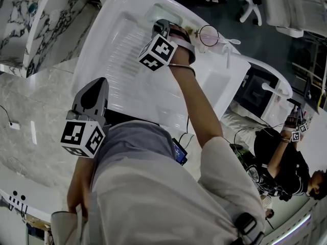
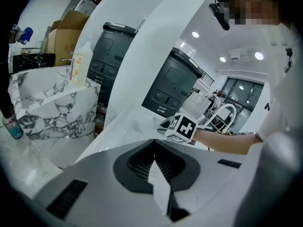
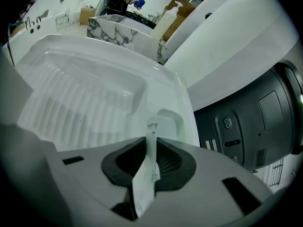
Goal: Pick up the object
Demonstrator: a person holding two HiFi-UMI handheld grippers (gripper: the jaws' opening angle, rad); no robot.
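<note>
A thin white stick-like object in a clear wrapper [image 3: 150, 160] stands upright between the jaws of my right gripper [image 3: 151, 143], which is shut on it. Its small head [image 3: 152, 125] pokes out past the fingertips. This gripper [image 1: 162, 24] is held at the far end of a white ribbed tray [image 1: 122, 45], over a small recess [image 3: 170, 119] at the tray's corner. In the head view the object itself is hidden by the gripper. My left gripper [image 1: 92, 98] hangs near my body at the tray's near edge. Its jaws [image 2: 154, 145] meet at the tips and hold nothing.
The ribbed tray [image 3: 85, 103] fills the middle. A marble-patterned box [image 1: 30, 24] stands to the left with a bottle [image 2: 81, 63] on it. Dark grey machines [image 3: 255, 122] stand beyond the tray. Another person [image 1: 286, 157] sits at the lower right.
</note>
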